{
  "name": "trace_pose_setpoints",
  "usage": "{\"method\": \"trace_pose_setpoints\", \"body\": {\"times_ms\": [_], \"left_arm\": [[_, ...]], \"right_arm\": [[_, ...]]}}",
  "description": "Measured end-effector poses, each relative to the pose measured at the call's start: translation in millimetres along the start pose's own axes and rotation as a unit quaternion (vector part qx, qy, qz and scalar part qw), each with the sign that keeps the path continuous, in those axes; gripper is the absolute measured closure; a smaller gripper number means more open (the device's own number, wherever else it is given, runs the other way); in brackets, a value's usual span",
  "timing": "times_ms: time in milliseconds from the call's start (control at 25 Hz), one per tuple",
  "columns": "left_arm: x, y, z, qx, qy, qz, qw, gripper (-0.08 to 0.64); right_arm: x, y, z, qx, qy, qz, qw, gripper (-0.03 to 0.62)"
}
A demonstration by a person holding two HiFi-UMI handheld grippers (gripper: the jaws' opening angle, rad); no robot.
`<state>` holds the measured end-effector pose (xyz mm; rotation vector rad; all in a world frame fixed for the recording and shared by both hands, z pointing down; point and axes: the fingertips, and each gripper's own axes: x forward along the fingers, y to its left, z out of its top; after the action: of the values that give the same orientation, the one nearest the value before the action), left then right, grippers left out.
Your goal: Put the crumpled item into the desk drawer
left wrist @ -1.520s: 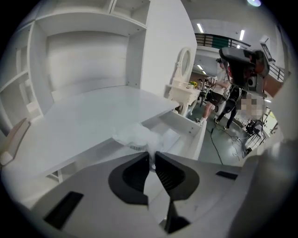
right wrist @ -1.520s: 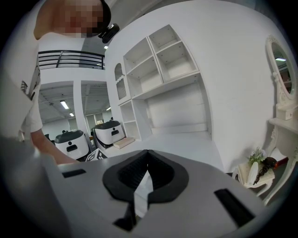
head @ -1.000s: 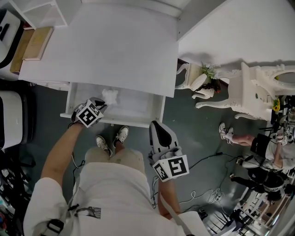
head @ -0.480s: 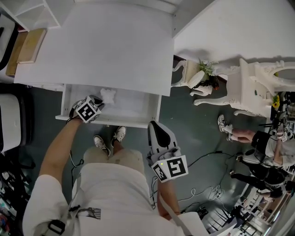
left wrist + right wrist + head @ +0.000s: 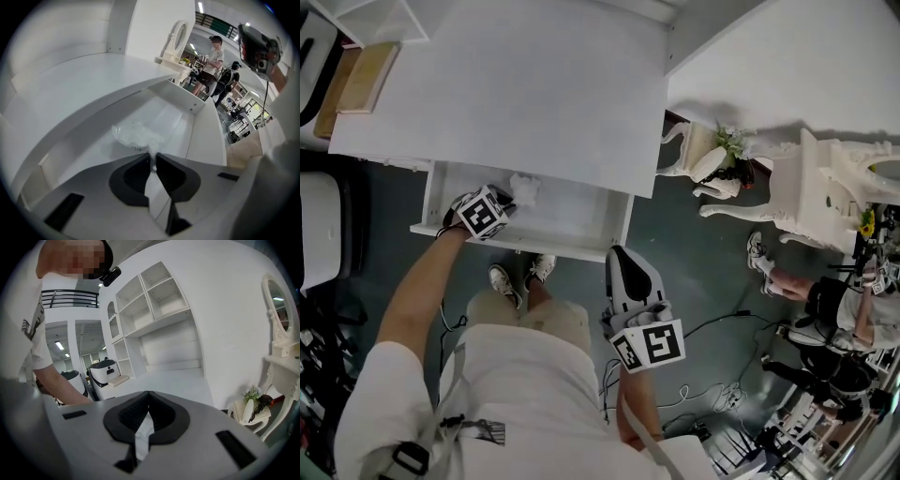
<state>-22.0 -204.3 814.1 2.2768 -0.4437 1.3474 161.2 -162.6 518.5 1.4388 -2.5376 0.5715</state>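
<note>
Translucent plastic, crumpled, confirmed as the crumpled item (image 5: 525, 185). Found resting on the floor of the open desk drawer (image 5: 581, 246), in its left half towards the far side, just under the overhang of the white worktop (image 5: 506, 94).

Located the left tongs (image 5: 508, 198) inside the drawer, at the near edge of the item. Read from the left gripper view as pressed almost together, pinching a near corner of the plastic (image 5: 136, 137), with a wisp caught between the tips (image 5: 153, 158). Bulk of the item seen lying on the drawer floor just beyond the tips, apart from the right-hand drawer wall (image 5: 206, 140).

Located the right tongs (image 5: 623, 258) well apart from the drawer, on the near right by the person's waist. Read from the right gripper view as pressed together (image 5: 148, 394), pinching nothing.

Progress, as judged:
- Done in substance: item carried to the drawer and set down on its floor.
- Left to do: spread the left tongs to free the pinched corner, then draw them clear of the drawer.
- Closing the drawer not called for by the task wording. Drawer found pulled out.

Risk noted: light plastic likely to cling to the tips and lift out again on withdrawal.
</note>
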Motion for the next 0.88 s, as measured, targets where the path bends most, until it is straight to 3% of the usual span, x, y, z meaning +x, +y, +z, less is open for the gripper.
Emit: {"method": "trace_pose_setpoints", "body": {"times_ms": [480, 880], "left_arm": [[21.6, 8.3, -2.4, -0.005, 0.038, -0.004, 0.9992, 0.511], [29.4, 18.1, -2.2, 0.0, 0.084, 0.046, 0.9954, 0.511]], "right_arm": [[12.8, -9.8, -2.5, 0.006, 0.004, 0.009, 1.0, 0.583], [14.6, -17.8, -8.1, 0.019, 0.008, 0.018, 1.0, 0.583]]}}
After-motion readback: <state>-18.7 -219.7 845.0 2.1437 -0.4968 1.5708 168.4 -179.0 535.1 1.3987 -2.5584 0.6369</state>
